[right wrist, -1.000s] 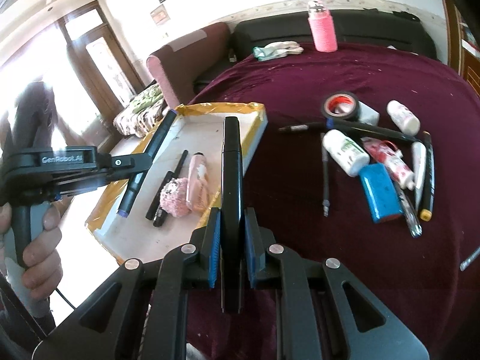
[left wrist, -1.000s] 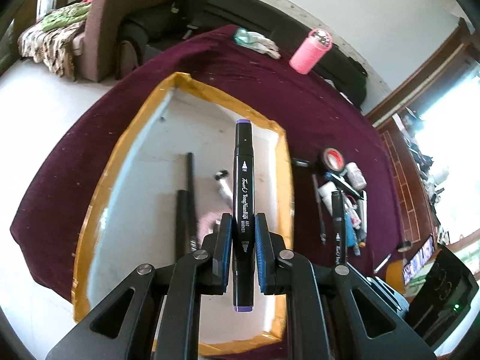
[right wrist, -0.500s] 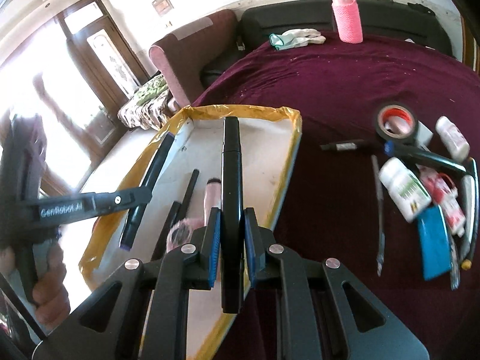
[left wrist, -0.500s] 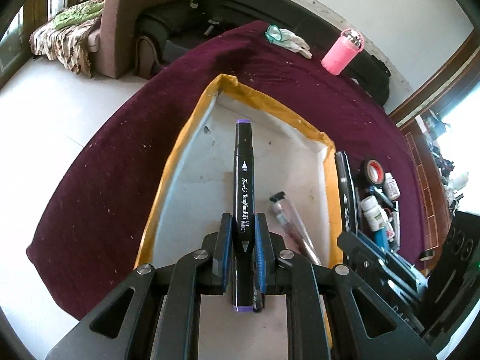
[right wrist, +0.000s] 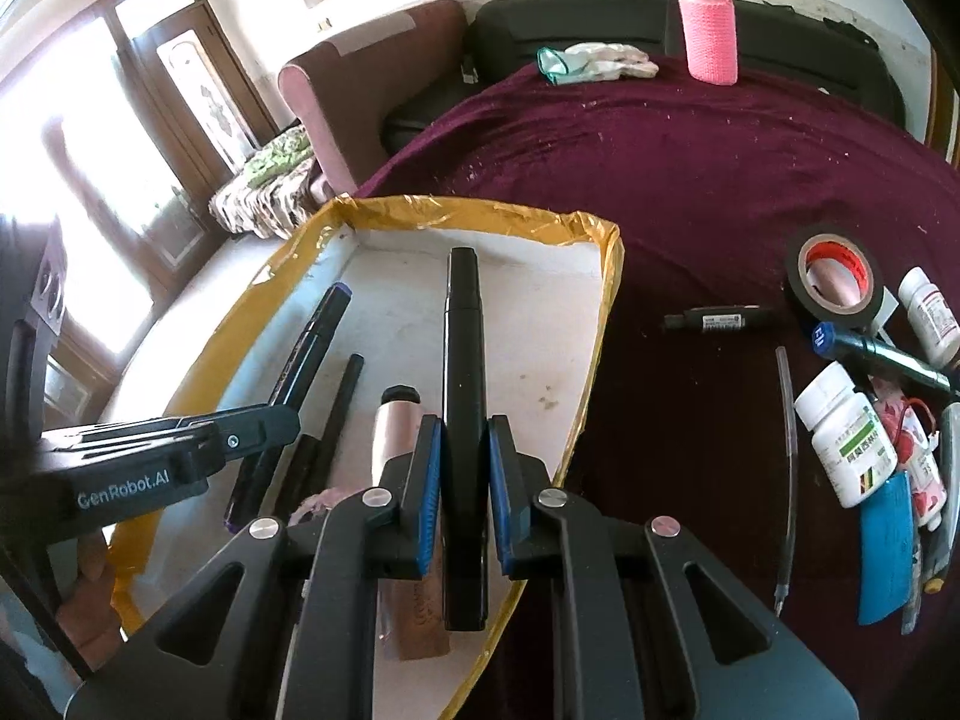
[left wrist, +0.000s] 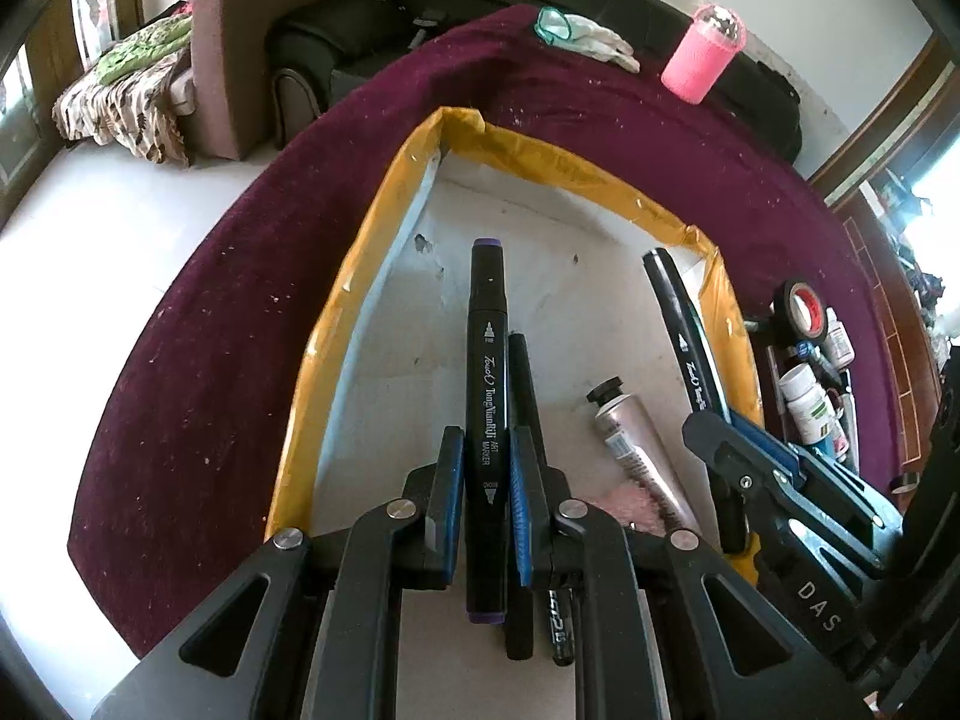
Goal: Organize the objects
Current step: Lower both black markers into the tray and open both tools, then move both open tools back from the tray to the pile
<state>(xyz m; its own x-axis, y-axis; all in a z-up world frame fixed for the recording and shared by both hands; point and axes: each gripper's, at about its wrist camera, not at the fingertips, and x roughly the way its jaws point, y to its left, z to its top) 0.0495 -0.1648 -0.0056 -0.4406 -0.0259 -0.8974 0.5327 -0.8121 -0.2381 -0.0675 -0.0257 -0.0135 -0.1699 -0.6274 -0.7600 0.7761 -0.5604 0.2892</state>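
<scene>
My left gripper is shut on a black marker with purple ends, held over the white tray with the yellow taped rim. My right gripper is shut on a second black marker, held over the tray's right part. The right gripper and its marker also show in the left wrist view. In the tray lie black pens, a pink tube and a pink fluffy thing.
On the maroon cloth right of the tray lie a tape roll, white pill bottles, a blue pouch, pens and a thin tube. A pink bottle and gloves stand at the far edge.
Both grippers have moved forward over the tray with their markers and come lower. The right gripper has shifted left, from the cloth beside the tray to above the tray's right side.
</scene>
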